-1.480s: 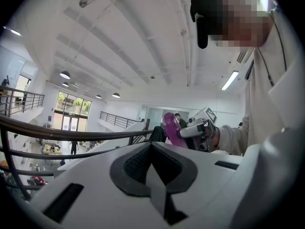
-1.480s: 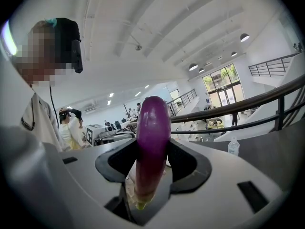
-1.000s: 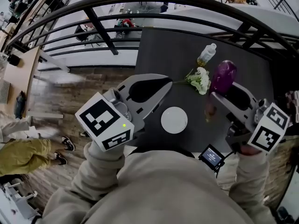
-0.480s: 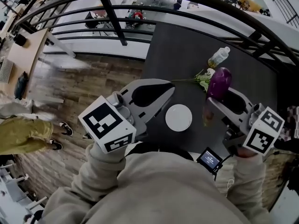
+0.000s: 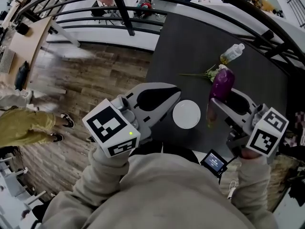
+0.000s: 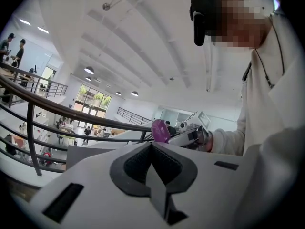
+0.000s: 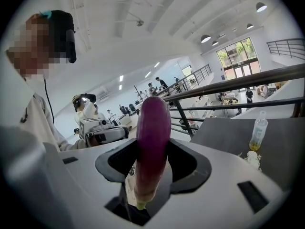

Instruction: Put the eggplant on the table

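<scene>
A purple eggplant (image 5: 222, 82) (image 7: 152, 137) stands upright between the jaws of my right gripper (image 5: 224, 98) (image 7: 152, 150), which is shut on its lower part, stem end down. It hangs above the near right part of the dark grey table (image 5: 195, 42) (image 7: 224, 132). My left gripper (image 5: 174, 90) (image 6: 152, 145) is level at the table's near left edge, its pads together with nothing between them. In the left gripper view the eggplant (image 6: 160, 130) and the right gripper (image 6: 190, 135) appear just beyond the jaws.
On the table lie a white round disc (image 5: 186, 114), a sprig of white flowers (image 5: 213, 73) (image 7: 251, 159) and a small bottle of yellow liquid (image 5: 232, 54) (image 7: 259, 130). A black railing (image 5: 121, 6) curves behind it. Wooden floor (image 5: 95, 80) and people are to the left.
Both grippers have sunk a little toward the table, the eggplant still in the right one. The view has tilted, so the table's things now sit further right and up.
</scene>
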A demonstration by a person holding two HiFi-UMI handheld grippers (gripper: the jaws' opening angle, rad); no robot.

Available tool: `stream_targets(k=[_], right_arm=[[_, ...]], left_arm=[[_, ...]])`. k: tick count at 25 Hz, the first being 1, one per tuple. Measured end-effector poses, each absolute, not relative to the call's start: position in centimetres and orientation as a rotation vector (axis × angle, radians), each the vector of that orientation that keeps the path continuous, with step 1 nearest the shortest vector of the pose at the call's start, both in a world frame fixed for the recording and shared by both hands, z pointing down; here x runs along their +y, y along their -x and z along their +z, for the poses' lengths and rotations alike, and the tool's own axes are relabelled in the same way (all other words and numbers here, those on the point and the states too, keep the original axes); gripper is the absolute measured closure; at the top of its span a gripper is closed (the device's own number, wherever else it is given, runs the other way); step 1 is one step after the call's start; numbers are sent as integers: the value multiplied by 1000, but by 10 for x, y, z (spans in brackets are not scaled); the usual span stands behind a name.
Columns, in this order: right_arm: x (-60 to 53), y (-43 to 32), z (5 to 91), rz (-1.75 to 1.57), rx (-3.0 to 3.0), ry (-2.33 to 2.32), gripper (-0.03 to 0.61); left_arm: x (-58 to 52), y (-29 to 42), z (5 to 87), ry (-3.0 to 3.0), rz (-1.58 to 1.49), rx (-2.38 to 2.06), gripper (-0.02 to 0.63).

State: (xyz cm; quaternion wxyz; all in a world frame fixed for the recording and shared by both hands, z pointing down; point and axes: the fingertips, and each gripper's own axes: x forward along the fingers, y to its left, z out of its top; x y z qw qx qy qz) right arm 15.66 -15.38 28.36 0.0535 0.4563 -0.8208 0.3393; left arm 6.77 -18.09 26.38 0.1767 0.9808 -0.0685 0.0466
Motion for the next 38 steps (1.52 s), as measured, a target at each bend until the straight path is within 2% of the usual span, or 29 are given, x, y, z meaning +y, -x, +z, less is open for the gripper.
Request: stream_targets(k=[38], right_arm=[[-146,-149,446,1257,-2227,-1158,364]], left_arm=[[-164,-17,325,-2623,186,-415,609]])
